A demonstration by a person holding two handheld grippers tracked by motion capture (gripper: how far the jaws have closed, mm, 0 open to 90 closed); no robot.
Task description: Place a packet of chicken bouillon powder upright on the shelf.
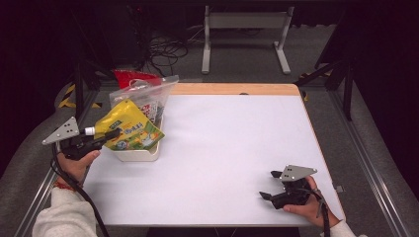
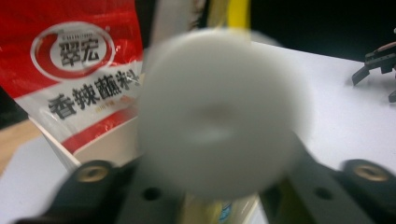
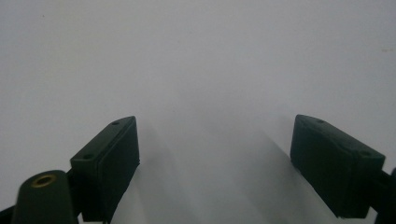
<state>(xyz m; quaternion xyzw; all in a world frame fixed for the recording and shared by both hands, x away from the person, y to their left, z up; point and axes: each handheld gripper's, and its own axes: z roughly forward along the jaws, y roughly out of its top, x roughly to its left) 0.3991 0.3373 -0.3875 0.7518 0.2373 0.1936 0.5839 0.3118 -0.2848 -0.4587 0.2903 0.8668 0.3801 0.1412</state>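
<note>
High view, left gripper (image 1: pixel 109 134): at the table's left edge, jaws closed on the neck of the yellow spout pouch (image 1: pixel 129 127), just behind its white cap (image 1: pixel 89 131).
High view, yellow spout pouch: lies tilted over the near rim of the white tray (image 1: pixel 140 155), directly ahead of the left jaws; cap end points back along the gripper body.
High view, clear zip bag (image 1: pixel 148 96): stands in the tray just beyond the pouch, farther from the left gripper; a red packet (image 1: pixel 129 77) shows behind it.
High view, right gripper (image 1: pixel 270 185): near the table's (image 1: pixel 227 148) front right corner, well apart from the tray, jaws spread with nothing between them.
Left gripper view, white cap (image 2: pixel 219 114): blurred round disc between the two black jaws, very close to the lens; yellow pouch edge (image 2: pixel 238 14) shows beyond it.
Left gripper view, red packet (image 2: pixel 70 70): ahead and to the left of the jaws, red and white with dark printed characters.
Left gripper view, right gripper (image 2: pixel 377 70): far off at the right edge, on the white tabletop.
Right gripper view, right gripper (image 3: pixel 229 163): jaws stand wide apart over bare white tabletop (image 3: pixel 201 60), holding nothing.
</note>
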